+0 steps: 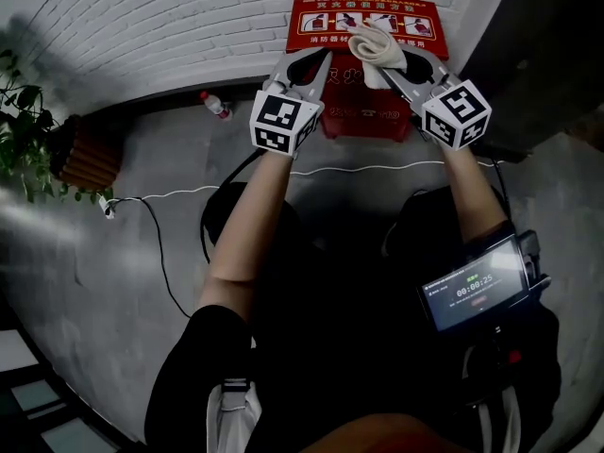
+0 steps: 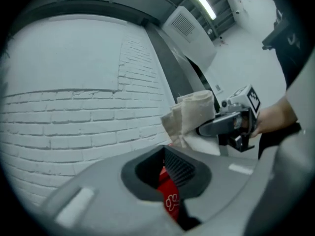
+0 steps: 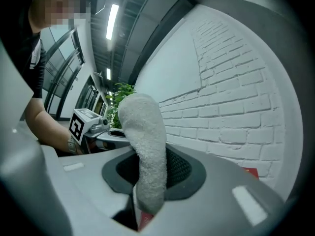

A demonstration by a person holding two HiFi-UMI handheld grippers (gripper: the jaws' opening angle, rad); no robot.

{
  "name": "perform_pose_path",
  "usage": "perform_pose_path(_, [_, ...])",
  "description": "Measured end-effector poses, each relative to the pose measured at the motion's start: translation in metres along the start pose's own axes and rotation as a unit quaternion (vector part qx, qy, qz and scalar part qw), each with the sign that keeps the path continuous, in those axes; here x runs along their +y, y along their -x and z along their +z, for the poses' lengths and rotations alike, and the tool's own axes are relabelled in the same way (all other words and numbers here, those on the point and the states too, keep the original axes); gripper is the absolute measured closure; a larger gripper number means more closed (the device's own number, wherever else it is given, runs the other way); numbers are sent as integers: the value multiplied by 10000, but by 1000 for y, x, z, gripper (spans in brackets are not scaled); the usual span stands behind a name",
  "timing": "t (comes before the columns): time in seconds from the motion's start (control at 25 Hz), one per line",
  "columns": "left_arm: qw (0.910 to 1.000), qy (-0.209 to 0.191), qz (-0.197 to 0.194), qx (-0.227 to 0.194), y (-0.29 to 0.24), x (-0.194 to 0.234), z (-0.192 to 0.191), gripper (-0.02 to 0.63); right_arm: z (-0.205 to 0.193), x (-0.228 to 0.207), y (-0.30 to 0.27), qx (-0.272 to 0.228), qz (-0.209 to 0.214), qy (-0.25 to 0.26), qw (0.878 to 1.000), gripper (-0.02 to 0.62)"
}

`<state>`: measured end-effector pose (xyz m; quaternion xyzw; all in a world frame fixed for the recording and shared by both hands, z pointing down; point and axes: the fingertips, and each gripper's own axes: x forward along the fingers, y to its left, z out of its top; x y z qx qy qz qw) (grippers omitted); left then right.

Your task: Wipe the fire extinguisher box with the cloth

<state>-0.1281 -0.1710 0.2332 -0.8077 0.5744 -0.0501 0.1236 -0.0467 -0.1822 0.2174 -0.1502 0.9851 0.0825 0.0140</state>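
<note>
The red fire extinguisher box [image 1: 326, 17] stands on the floor against the white brick wall, straight ahead. My right gripper [image 1: 385, 57] is shut on a cream cloth [image 1: 377, 45], which bunches over the box's upper front. In the right gripper view the cloth [image 3: 142, 146] sticks up between the jaws of my right gripper [image 3: 147, 181]. My left gripper [image 1: 319, 64] hovers just left of the cloth, in front of the box, with its jaws together and nothing held. A strip of the red box [image 2: 170, 191] shows behind my left gripper [image 2: 167, 173], with the cloth [image 2: 192, 114] to its right.
A plastic bottle [image 1: 216, 105] lies on the floor by the wall, left of the box. A potted plant [image 1: 24, 130] stands at far left. A white cable [image 1: 189, 192] runs across the grey floor. A screen device [image 1: 477, 286] hangs at the person's right hip.
</note>
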Motion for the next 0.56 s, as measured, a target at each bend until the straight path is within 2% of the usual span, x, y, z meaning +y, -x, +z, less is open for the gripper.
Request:
perform_pose_path(0.12, [9994, 244, -179, -139, 0, -10, 11, 606, 1, -2, 3, -62, -34, -81, 9999, 497])
perform_pose_path(0.56, [9989, 375, -273, -116, -4, -15, 12, 606, -5, -12, 6, -144, -72, -441, 9989, 497])
